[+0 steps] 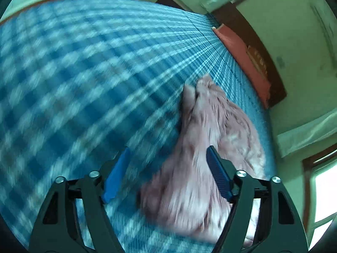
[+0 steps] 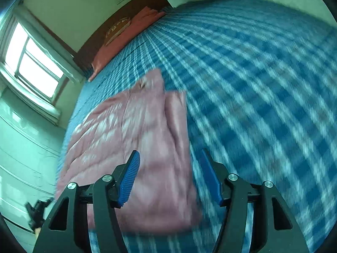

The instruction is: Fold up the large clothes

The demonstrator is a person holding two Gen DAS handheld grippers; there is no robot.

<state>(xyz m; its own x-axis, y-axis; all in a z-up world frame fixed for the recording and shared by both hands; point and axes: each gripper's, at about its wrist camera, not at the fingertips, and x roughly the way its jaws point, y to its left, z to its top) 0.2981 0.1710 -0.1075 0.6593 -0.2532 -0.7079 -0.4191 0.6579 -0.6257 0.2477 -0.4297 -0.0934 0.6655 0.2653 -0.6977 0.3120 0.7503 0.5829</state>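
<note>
At the bottom of each wrist view, the left gripper (image 1: 167,172) and the right gripper (image 2: 169,176) both stand wide apart, holding nothing. Beyond them, the pink quilted padded garment (image 2: 134,139) lies mid-frame on the blue-and-white checked bedspread (image 2: 263,84). Farther up, a salmon-red pillow (image 2: 126,42) rests beside the dark wooden headboard (image 1: 259,42).

We see cool, greenish daylight, an overexposed window (image 2: 35,63) blown to white, heavy motion blur smearing the checked bedspread (image 2: 263,84) and pink garment (image 2: 137,137), both grippers' blue pads (image 1: 117,174) staying sharp, strong fisheye bending, dark vignetted corners.
</note>
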